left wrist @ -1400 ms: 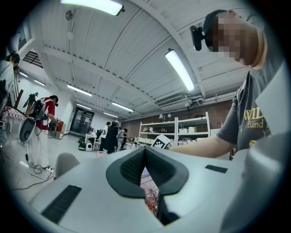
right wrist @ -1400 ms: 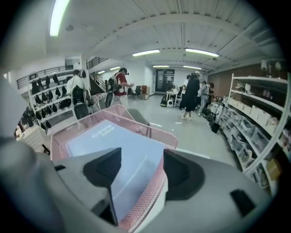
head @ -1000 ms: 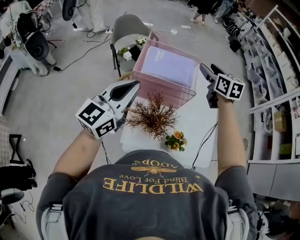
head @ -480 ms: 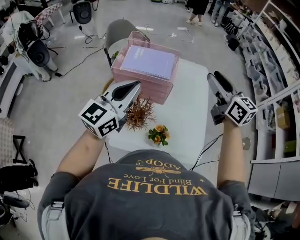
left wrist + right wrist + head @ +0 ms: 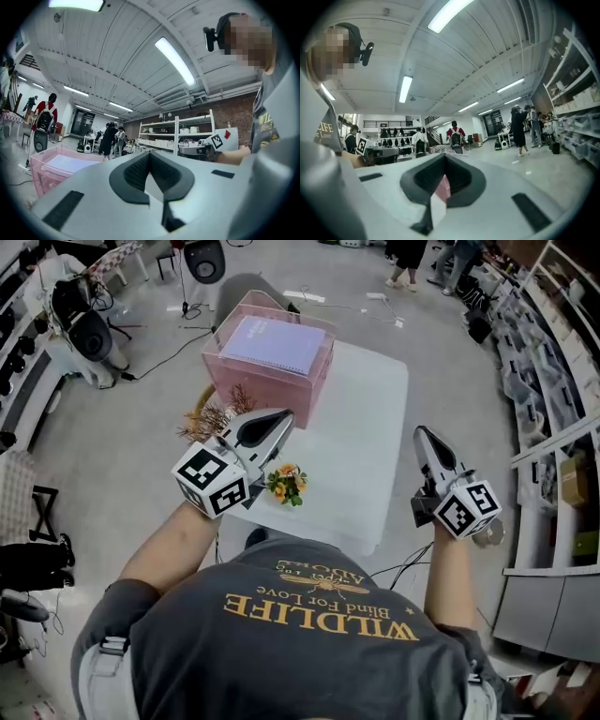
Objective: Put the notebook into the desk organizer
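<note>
Item: notebook [image 5: 277,343]. Lavender cover, spiral-bound. It lies flat across the top of the desk organizer [image 5: 267,388], far from the person and apart from both grippers.

Item: desk organizer. A pink basket with see-through walls, standing on the far left corner of the table [image 5: 366,427].

Item: table. White and rectangular, running away from the person, bare over its right half.

Item: dried plant [image 5: 211,418]. Brown twigs at the table's left edge, just near of the organizer and left of the left gripper.

Item: flower sprig [image 5: 284,484]. Orange blooms with green leaves, on the table's near left corner, just beside the left gripper's body.

Item: left gripper [image 5: 283,417]. It is held level over the near left part of the table, pointing toward the organizer. Its own view shows the jaws clenched tip to tip, grasping nothing. Its marker cube [image 5: 211,481] sits at the wrist end.

Item: right gripper [image 5: 422,434]. It is held level off the table's right edge, well apart from the organizer. The jaws have just drawn together and stand clenched, with nothing between them. Its marker cube [image 5: 467,509] faces up.

Item: surroundings. A grey chair [image 5: 246,287] stands behind the organizer. White shelving [image 5: 553,362] runs along the right. The floor is grey.
</note>
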`<state>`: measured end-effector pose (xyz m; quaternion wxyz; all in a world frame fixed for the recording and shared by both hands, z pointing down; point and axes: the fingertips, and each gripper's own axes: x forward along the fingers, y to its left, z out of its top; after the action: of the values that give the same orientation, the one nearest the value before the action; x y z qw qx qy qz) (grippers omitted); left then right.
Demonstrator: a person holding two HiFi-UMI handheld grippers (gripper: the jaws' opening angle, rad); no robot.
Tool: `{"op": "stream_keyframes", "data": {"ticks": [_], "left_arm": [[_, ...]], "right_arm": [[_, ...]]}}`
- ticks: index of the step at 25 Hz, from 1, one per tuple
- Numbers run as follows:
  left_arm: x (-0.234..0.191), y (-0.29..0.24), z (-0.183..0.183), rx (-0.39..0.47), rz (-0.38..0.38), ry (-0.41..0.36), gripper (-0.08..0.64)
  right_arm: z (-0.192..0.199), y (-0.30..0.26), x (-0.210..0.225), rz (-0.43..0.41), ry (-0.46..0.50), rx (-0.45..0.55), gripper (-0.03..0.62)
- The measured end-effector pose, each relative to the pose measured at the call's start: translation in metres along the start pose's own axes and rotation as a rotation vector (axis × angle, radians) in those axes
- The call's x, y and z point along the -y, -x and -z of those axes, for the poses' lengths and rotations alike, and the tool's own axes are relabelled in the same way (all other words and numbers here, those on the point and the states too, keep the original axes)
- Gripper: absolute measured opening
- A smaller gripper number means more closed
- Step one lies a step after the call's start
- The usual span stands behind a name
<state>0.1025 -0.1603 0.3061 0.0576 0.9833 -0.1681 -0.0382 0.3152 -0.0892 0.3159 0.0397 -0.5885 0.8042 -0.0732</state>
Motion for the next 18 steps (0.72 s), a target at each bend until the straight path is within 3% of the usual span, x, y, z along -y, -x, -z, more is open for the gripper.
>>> {"op": "stream_keyframes", "data": {"ticks": [5, 18], "left_arm": [[0.004, 0.014, -0.002, 0.007, 0.002, -0.018, 0.0], [-0.059, 0.059, -0.022, 0.03, 0.0, -0.027, 0.0]], "right_arm": [[0.017, 0.008, -0.01, 0.04, -0.001, -0.019, 0.002], [0.016, -0.017, -0.044, 0.123, 0.049, -0.024, 0.0]]}}
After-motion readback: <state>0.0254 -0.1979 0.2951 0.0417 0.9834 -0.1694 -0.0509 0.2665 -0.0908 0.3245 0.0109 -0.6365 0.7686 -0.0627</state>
